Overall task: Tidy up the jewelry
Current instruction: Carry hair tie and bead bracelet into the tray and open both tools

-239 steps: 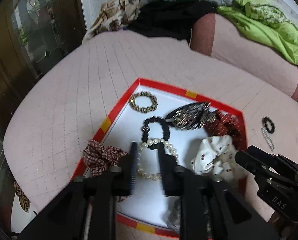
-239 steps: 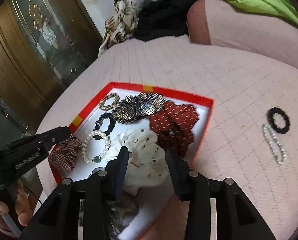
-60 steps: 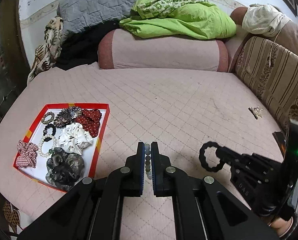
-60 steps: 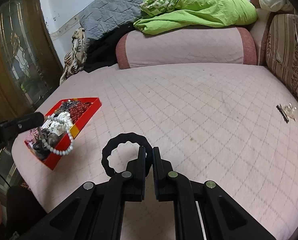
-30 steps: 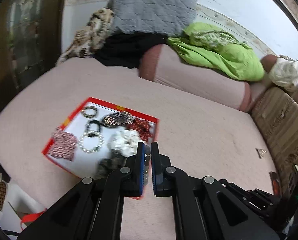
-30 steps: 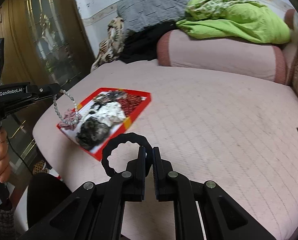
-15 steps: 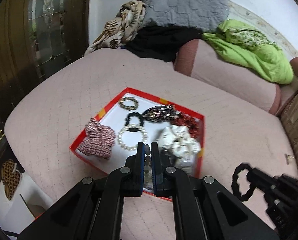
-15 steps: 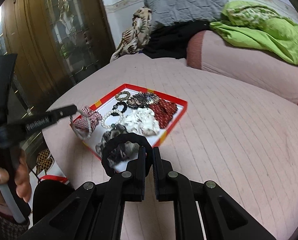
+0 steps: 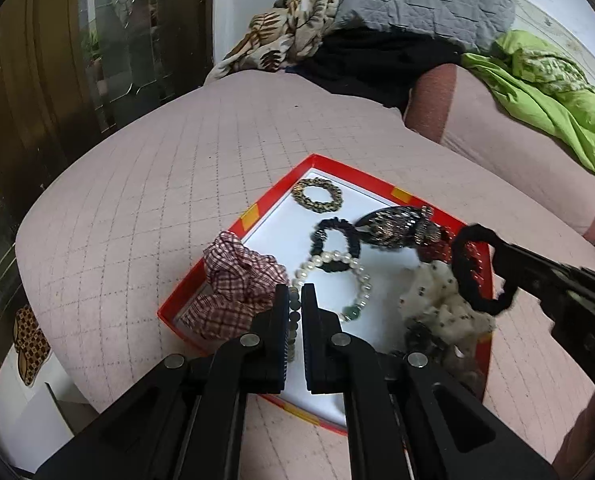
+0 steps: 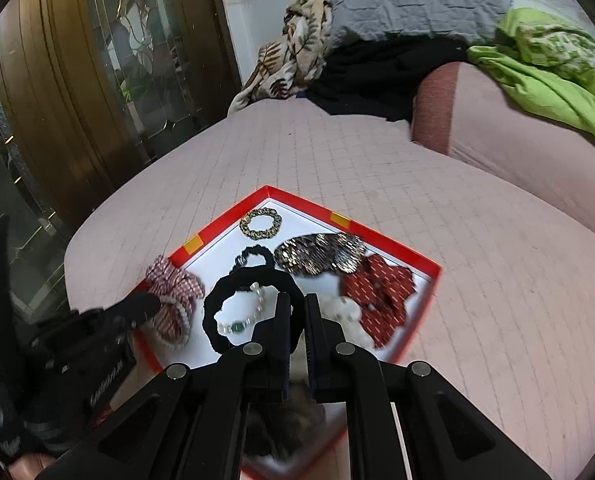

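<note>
Left gripper (image 9: 293, 300): clamped on a bead bracelet (image 9: 293, 320), above the red box (image 9: 329, 162).
Right gripper (image 10: 295, 306): pinching a black hair tie (image 10: 233, 284), its loop at 10 o'clock.

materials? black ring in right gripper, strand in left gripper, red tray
Black ring: looks like matte fabric-covered elastic, going by its scalloped, ruched edge.
Strand: round, dull grey-green beads, likely stone or glass; unclear.
Red tray: thin folded walls, glossy print, white inside; probably cardboard.
</note>
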A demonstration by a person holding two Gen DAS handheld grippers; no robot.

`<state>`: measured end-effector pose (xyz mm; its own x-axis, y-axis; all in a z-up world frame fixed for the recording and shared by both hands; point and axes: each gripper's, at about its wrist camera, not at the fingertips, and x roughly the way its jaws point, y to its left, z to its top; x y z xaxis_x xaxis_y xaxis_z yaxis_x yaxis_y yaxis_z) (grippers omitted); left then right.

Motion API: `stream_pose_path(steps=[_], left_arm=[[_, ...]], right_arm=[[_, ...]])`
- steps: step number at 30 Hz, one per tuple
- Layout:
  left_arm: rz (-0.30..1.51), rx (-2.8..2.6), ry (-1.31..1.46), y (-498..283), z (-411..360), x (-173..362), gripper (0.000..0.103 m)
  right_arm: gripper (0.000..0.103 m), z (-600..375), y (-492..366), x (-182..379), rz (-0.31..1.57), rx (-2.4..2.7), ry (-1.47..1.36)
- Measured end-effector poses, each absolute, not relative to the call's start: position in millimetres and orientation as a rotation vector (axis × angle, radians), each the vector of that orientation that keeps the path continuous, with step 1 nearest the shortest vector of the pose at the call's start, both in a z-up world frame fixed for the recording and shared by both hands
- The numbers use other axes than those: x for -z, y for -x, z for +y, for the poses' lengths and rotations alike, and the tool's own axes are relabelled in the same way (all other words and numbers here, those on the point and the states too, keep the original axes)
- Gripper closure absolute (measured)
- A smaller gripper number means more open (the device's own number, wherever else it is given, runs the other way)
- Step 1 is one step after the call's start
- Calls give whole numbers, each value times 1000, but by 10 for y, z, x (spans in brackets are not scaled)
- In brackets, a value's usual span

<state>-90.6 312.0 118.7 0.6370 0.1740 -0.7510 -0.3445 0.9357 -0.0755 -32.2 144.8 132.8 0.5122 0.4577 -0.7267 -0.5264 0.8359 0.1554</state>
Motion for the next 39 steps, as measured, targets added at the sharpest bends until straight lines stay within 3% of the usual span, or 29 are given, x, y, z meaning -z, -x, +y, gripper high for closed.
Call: stream_pose_path(steps=[19,35,39], left_arm=[[798,-262,238,849,3206,-998,97],[819,-273,221,787,3168,-917,97],[821,-279,210,785,3151,-906,97]], right_arm=[[96,2027,-128,-706,986,-585,157],[95,1873,-213,-654,994,-574,109],[88,1853,-195,-689,993,-591,84]])
